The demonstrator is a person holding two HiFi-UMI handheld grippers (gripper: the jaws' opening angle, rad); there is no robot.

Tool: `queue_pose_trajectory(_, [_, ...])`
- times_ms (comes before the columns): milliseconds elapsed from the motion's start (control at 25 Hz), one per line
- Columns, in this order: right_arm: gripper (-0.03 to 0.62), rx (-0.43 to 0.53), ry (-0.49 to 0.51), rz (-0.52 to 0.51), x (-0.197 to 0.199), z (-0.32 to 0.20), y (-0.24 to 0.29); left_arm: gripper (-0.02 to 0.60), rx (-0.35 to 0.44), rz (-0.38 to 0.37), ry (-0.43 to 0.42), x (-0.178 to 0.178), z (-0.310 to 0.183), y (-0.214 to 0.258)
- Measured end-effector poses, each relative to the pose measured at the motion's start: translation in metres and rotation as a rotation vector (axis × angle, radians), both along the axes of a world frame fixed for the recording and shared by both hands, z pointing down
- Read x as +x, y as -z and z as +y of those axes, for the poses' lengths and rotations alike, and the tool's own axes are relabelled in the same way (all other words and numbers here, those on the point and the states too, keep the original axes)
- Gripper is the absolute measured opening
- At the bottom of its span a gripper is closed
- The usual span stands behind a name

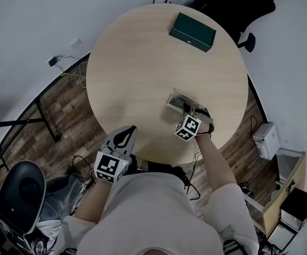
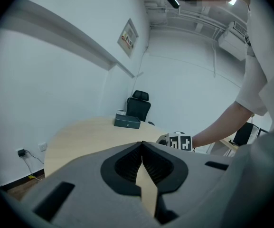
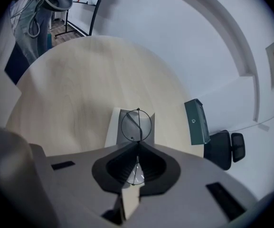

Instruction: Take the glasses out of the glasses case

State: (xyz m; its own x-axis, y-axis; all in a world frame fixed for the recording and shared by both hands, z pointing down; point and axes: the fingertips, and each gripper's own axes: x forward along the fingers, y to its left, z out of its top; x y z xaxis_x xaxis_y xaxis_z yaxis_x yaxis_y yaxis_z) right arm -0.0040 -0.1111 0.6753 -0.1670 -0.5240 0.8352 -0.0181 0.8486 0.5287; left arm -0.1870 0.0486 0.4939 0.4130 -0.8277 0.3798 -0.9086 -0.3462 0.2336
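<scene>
The glasses case (image 1: 176,98) lies open on the round wooden table (image 1: 142,62), near its front right edge; in the right gripper view it shows as a pale tray (image 3: 114,126). My right gripper (image 3: 137,145) is shut on the glasses (image 3: 136,125), thin black round wire frames. One lens stands just beyond the jaw tips, above the case, and the other sits between the jaws. In the head view the right gripper (image 1: 189,110) hangs over the case's near end. My left gripper (image 1: 130,130) rests shut and empty at the table's front edge, its jaws (image 2: 142,144) pressed together.
A dark green box (image 1: 192,32) lies at the table's far side, also seen as the green box (image 3: 196,122) and the green box (image 2: 127,121). A black office chair (image 1: 249,4) stands behind the table. Cables and a stool (image 1: 23,193) are on the floor to the left.
</scene>
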Motion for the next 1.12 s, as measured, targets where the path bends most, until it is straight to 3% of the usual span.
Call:
queue_pose_trajectory(720, [0.018, 0.066, -0.054, -0.042, 0.008, 0.032, 0.032, 0.009, 0.029, 0.013, -0.043, 0.004, 0.016, 0.009])
queue_pose_trajectory(1120, [0.018, 0.063, -0.153, -0.044, 0.058, 0.055, 0.041, 0.009, 0.028, 0.017, -0.122, 0.030, 0.017, 0.014])
